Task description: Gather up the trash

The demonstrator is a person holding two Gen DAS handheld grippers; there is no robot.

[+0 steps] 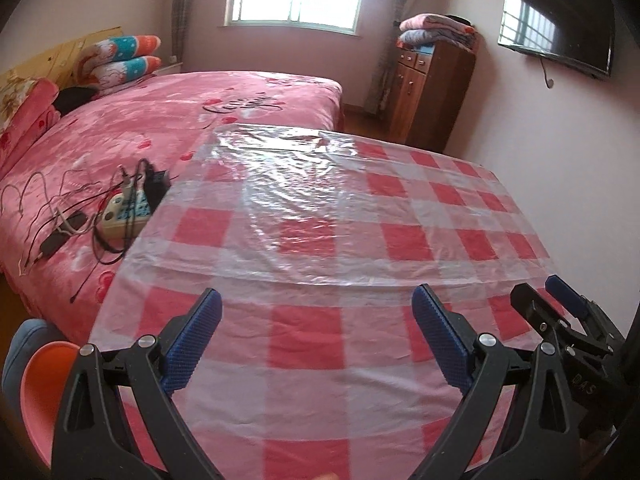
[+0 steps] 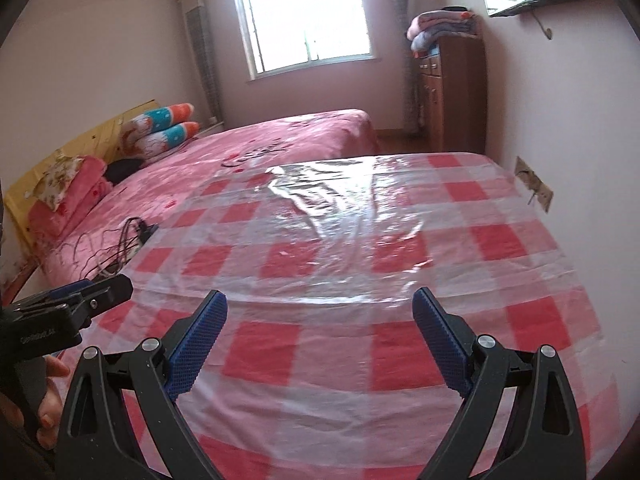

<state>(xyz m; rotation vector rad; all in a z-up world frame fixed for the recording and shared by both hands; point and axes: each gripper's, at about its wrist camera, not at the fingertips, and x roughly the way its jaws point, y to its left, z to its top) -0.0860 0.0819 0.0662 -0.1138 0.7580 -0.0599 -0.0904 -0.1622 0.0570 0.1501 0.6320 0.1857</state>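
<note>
Both grippers, left point(image 1: 316, 308) and right point(image 2: 320, 312), spread wide, empty, above red-and-white checked plastic-covered table point(image 1: 304, 340). No trash visible; risk of snagging wrinkled clear plastic sheet point(image 2: 344, 216).

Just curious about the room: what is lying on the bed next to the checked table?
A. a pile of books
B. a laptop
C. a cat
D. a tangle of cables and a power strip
D: the left wrist view shows dark cables around a power strip on the pink bed, beside the table.
</note>
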